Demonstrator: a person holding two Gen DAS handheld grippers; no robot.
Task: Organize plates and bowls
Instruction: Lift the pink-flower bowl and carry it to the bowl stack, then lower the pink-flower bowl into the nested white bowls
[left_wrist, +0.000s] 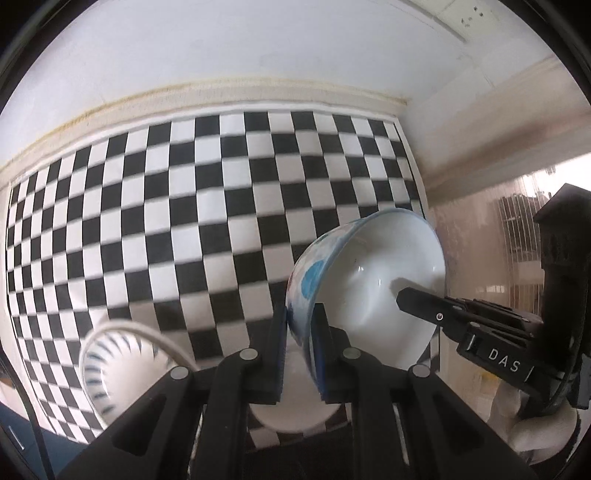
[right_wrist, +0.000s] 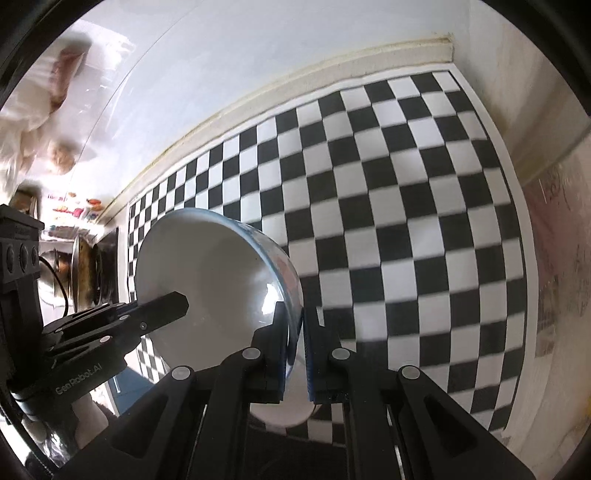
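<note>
left wrist view: left gripper (left_wrist: 299, 325) is clamped on the rim of a white bowl with blue pattern (left_wrist: 369, 280), wall pinched between both pads, bowl tipped on its side and lifted above the checkerboard mat (left_wrist: 184, 206). the right gripper's finger (left_wrist: 424, 302) reaches into the bowl's open face from the right. a second bowl with blue stripes (left_wrist: 107, 365) sits low left on the mat, and a white dish (left_wrist: 291, 417) shows just below the jaws, mostly hidden. right wrist view: right gripper (right_wrist: 295, 328) also closed on the same bowl's rim (right_wrist: 207, 280), opposite side, with the left gripper (right_wrist: 162, 306) entering from the left. so both claws hold one bowl in the air. looks like mid-carry, or a handover between hands; can't tell which. next move, my guess: one claw lets go while the other keeps a firm pinch, then level the bowl and lower it onto the white dish or into the striped bowl. risk: thin rim grip, could swing when one side releases.
</note>
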